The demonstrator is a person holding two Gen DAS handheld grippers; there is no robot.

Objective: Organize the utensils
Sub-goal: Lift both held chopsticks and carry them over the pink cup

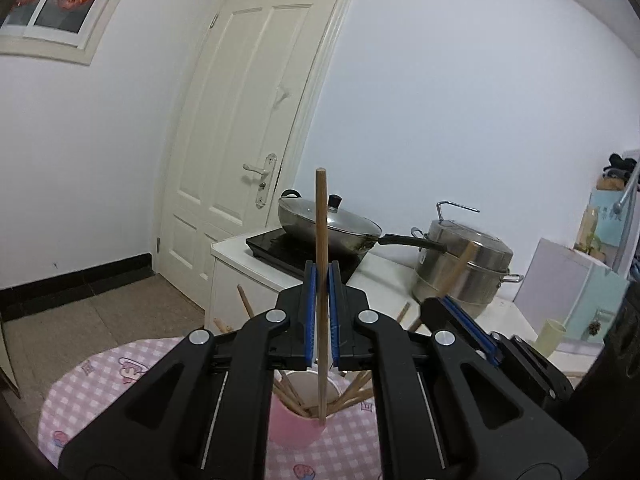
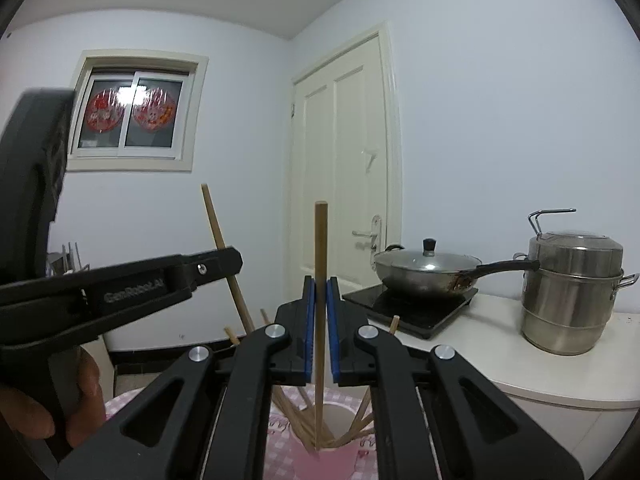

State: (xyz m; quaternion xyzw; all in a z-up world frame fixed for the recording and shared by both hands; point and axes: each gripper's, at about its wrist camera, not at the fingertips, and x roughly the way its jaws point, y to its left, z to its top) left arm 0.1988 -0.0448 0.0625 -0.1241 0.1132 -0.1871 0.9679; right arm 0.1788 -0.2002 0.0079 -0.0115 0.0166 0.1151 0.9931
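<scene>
Chopsticks, one per hand-held gripper. We pinch a chopstick (image 1: 321, 240) upright between the blue pads of our left hand-held gripper (image 1: 321, 280), jaws nearly closed on it, its lower tip inside the pink cup (image 1: 294, 424). Our right hand-held gripper (image 2: 320, 292) clamps a second chopstick (image 2: 320, 264) the same way, tip down among the chopsticks already fanned in the cup. The cup stands on the pink checked tablecloth (image 1: 92, 380). Behind it, the white worktop (image 2: 500, 344) carries an induction hob with a lidded wok (image 2: 428, 270) and a steel steamer pot (image 2: 572, 292).

Risks, as we judge them: both grippers crowd one small cup, so they may knock together or tip the cup. Releasing too high lets a stick bounce out. Thin round sticks can also swivel in the pads and miss the opening.
</scene>
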